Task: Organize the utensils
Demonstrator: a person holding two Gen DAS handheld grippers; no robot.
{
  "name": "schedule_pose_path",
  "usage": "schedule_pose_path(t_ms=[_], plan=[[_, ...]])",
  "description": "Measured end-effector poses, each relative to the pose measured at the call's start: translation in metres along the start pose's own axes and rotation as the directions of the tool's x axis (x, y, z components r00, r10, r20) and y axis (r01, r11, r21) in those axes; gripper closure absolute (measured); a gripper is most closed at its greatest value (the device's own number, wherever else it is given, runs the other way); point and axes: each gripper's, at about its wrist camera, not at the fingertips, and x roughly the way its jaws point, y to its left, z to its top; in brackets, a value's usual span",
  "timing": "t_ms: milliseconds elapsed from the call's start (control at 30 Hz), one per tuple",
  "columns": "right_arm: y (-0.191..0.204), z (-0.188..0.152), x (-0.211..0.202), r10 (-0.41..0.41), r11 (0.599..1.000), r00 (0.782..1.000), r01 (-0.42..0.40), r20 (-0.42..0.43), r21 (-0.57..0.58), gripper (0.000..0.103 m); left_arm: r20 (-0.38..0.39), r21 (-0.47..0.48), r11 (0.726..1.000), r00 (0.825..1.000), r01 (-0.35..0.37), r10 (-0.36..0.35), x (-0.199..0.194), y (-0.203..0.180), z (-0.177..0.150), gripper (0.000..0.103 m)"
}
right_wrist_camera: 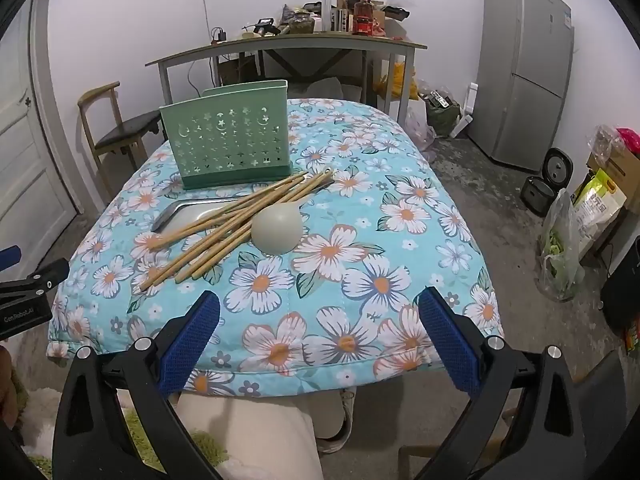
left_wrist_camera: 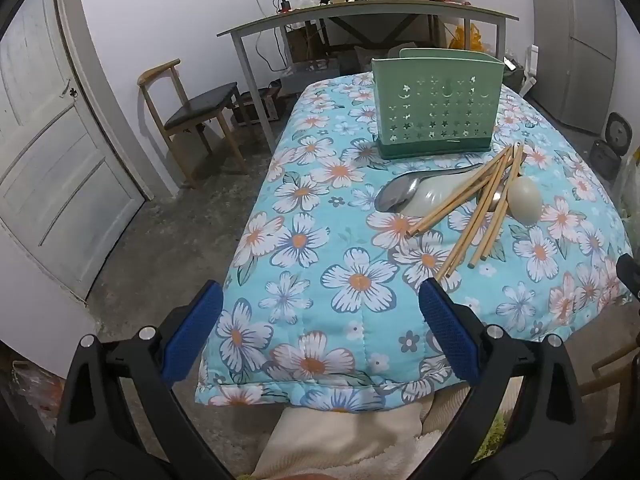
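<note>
I see bamboo chopsticks (right_wrist_camera: pixel 236 224) heaped across a steel spoon (right_wrist_camera: pixel 192 210) and pale ladle (right_wrist_camera: pixel 276 230), before the upright green holder (right_wrist_camera: pixel 228 140)

light: even, soft indoor | shadows: faint | focus: sharp | edges: strong fisheye bending, black corner vignette

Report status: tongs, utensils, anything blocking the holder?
Both tongs, left and right, open, empty, short of pile. Chopsticks and spoons heaped in front of green holder, none inside. Nothing blocking.
</note>
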Motion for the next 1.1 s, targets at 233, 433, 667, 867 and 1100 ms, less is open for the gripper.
schedule_pose_path(t_ms=[233, 433, 667, 867, 1100], plan=[[0.0, 0.0, 0.0, 0.0, 1.0, 1.0, 0.0, 0.002, 0.002, 0.006, -0.006, 0.002, 1.0, 1.0, -0.003, 0.003, 0.0, -0.001, 0.0, 0.008], [0.0, 0.0, 0.0, 0.0, 1.0, 1.0, 0.0, 0.0, 0.001, 0.006, -0.009, 0.0, 1.0, 1.0, 0.004, -0.004, -0.001, 0.001, -0.002, 0.008], [0.0, -0.001, 0.0, 0.002, 1.0, 1.0, -0.002, 0.002, 0.0, 0.006, -0.01, 0.001, 1.0, 1.0, 0.005, -0.005, 0.004, -0.001, -0.004, 0.008], [0.0, -0.001, 0.0, 0.003, 1.0, 1.0, -0.003, 0.001, 0.001, 0.006, -0.013, -0.001, 1.0, 1.0, 0.006, -0.006, 0.006, -0.002, -0.004, 0.008], [0.001, -0.001, 0.0, 0.003, 1.0, 1.0, -0.003, 0.001, 0.001, 0.006, -0.017, -0.002, 1.0, 1.0, 0.006, -0.006, 0.009, -0.002, -0.004, 0.008]])
